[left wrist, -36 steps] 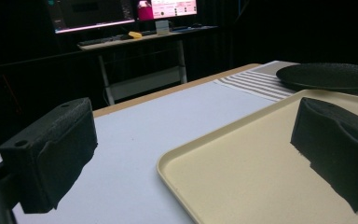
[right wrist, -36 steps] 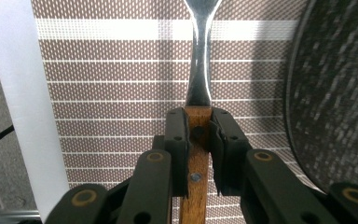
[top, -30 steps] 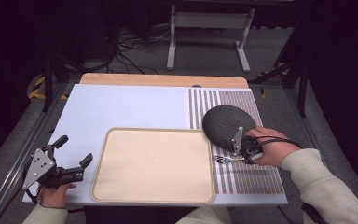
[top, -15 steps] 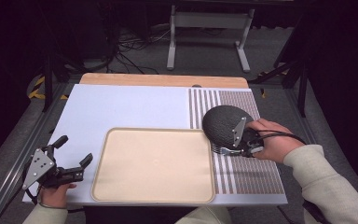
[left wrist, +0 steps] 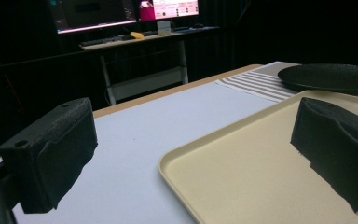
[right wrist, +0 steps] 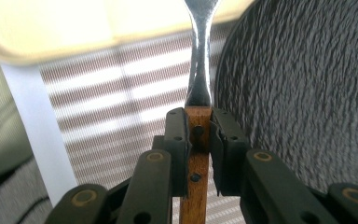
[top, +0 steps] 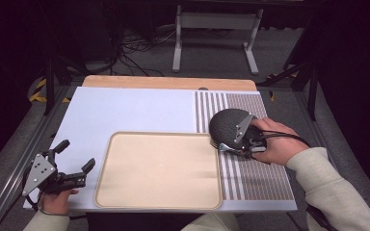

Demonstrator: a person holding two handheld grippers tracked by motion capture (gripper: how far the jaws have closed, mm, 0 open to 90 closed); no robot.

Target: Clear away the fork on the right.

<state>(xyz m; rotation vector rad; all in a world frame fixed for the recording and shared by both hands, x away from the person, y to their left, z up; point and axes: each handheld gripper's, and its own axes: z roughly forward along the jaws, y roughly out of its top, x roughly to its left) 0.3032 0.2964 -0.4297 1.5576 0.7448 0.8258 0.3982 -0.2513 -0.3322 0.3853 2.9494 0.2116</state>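
right gripper (right wrist: 198,135): jaws clamped on wooden handle of fork (right wrist: 199,60), held above striped mat (top: 250,178) near desk's right edge, beside dark plate (top: 229,126) | left gripper (top: 74,163): jaws spread, nothing held, front-left corner beside tray (top: 156,168)

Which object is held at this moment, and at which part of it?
The right tool is shut on a fork, at the top of its wooden handle, just below the metal neck. The left tool is open and holds nothing.
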